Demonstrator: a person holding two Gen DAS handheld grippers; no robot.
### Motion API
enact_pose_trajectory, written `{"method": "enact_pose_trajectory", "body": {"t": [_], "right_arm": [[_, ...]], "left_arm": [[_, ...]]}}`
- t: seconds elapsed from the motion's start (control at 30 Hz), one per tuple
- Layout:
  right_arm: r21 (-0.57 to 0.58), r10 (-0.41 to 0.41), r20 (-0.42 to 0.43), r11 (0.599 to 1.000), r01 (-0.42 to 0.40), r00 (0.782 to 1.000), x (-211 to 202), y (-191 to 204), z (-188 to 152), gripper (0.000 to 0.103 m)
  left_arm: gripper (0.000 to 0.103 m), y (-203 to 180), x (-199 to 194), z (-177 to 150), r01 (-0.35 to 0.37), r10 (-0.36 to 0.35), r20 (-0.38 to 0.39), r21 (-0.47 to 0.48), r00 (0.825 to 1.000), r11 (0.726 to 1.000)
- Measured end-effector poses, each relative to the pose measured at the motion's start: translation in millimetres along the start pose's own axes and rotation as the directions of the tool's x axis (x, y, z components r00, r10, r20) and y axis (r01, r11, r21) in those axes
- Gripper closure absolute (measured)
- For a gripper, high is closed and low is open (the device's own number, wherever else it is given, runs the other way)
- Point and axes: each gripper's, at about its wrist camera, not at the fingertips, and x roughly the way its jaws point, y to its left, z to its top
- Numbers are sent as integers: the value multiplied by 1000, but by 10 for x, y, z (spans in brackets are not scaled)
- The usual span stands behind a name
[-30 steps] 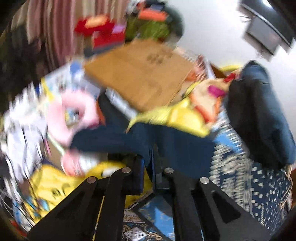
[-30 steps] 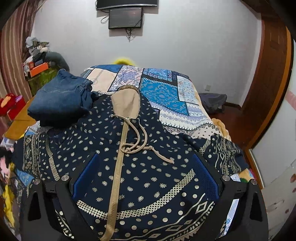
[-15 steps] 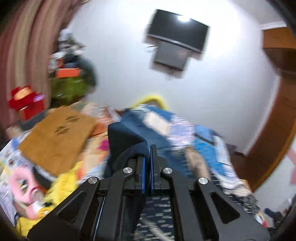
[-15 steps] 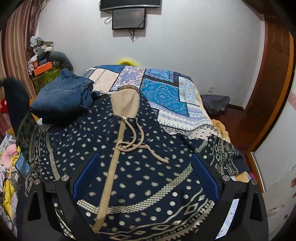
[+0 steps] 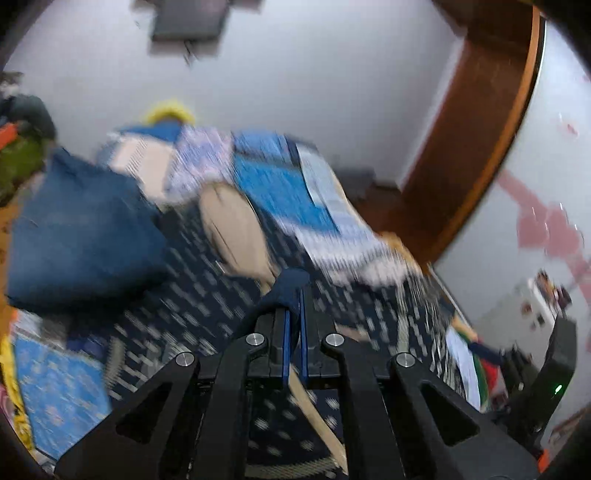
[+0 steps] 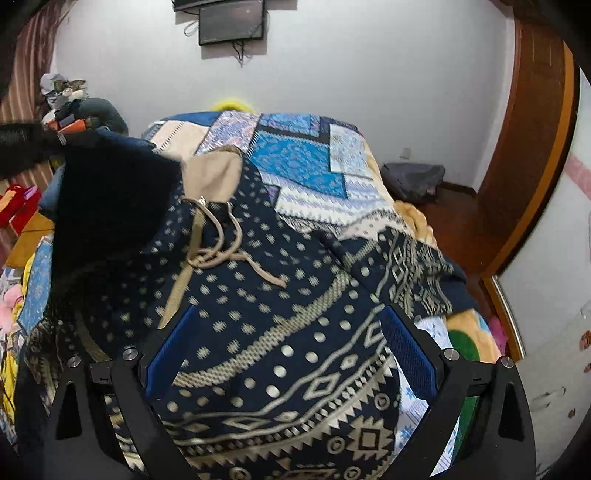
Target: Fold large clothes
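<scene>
A navy hooded jacket with beige dots, zipper and drawstring lies spread face up on the bed; it also shows blurred in the left wrist view. My left gripper is shut on the jacket's left sleeve, and the dark sleeve hangs lifted over the jacket's left side in the right wrist view. My right gripper is open and empty, hovering above the jacket's lower front. The right sleeve lies out to the right.
Folded blue jeans sit on the bed left of the hood. A patchwork blue quilt covers the bed. Clutter and toys lie at the left, a wooden door frame at the right, a wall screen behind.
My left gripper has swung from the floor clutter at the left up and over the bed, carrying the sleeve across the jacket. My right gripper has stayed open, dropping slightly closer to the jacket.
</scene>
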Motion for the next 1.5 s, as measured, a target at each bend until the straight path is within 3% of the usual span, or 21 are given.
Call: {"method": "enact_pose_trajectory", "body": {"t": [0.17, 0.33, 0.4, 0.47, 0.7, 0.83, 0.9, 1.03, 1.17, 1.37, 1.5], "right_arm": [[1, -11, -32, 1000, 11, 999, 31, -88, -96, 5], [-6, -15, -40, 1000, 14, 999, 14, -118, -117, 5], [-9, -15, -32, 1000, 14, 999, -10, -111, -101, 5], [-11, -10, -27, 1000, 10, 1000, -18, -103, -82, 5], [-49, 2, -13, 999, -3, 1000, -20, 38, 3, 5], [-91, 20, -3, 996, -20, 1000, -27, 201, 73, 5], [-116, 44, -1, 992, -44, 999, -31, 289, 130, 5], [-198, 99, -6, 975, -99, 995, -13, 530, 254, 5], [-305, 156, -47, 938, -163, 987, 78, 866, 325, 5], [-432, 211, -178, 861, -269, 961, 379, 1395, 280, 7], [-441, 231, -301, 826, -350, 925, 643, 1652, 207, 9]], "left_arm": [[100, -248, 413, -398, 38, -32, -157, 36, 987, 999], [100, -434, 543, -676, 51, -29, -262, 77, 965, 996], [92, -424, 569, -734, 54, -28, -297, 77, 954, 996], [71, -396, 553, -769, 50, -25, -318, 71, 948, 996], [66, -270, 124, -788, -4, 27, -231, 102, 973, 995], [47, -101, -240, -729, -77, 91, -115, 123, 989, 989], [44, 73, -424, -688, -116, 122, -61, 102, 991, 988], [43, 476, -631, -634, -225, 226, -11, 49, 974, 973], [43, 847, -699, -701, -314, 314, -17, -5, 949, 949], [43, 1287, -707, -941, -356, 350, -70, -109, 934, 928], [43, 1435, -660, -1090, -371, 359, -103, -137, 928, 919]]}}
